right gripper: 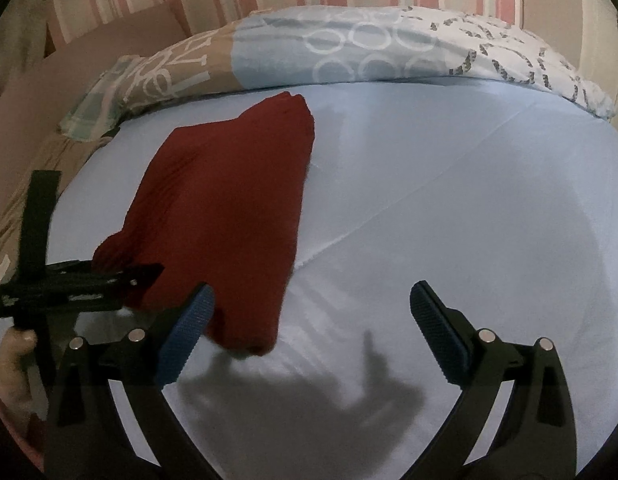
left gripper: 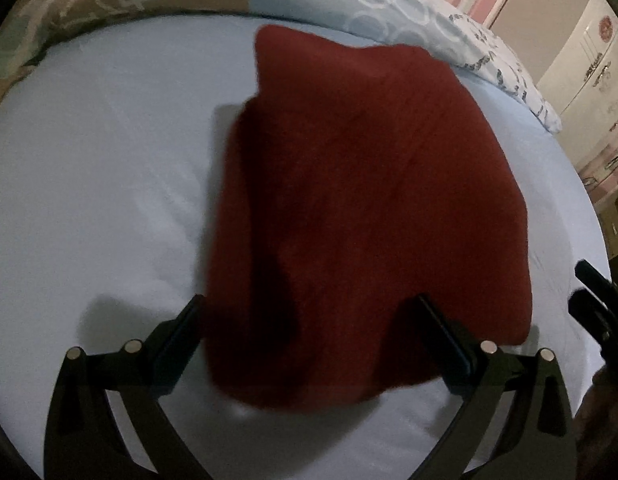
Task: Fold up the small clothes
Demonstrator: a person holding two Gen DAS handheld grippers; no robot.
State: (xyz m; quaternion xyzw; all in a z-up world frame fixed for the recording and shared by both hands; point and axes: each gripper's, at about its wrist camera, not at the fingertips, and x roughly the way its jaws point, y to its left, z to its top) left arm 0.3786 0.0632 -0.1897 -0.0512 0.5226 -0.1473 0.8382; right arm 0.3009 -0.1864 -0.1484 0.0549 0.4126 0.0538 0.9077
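While the red garment (left gripper: 361,208) lay folded mid-frame on the bed (left gripper: 89,184), both my left tool (left gripper: 309,312) and right tool (right gripper: 311,300) gaped empty, so I judged another fold or smoothing came next.

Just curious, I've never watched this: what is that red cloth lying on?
The red cloth lies on a pale blue sheet, which shows all around it. Whatever is directly beneath the cloth is covered.
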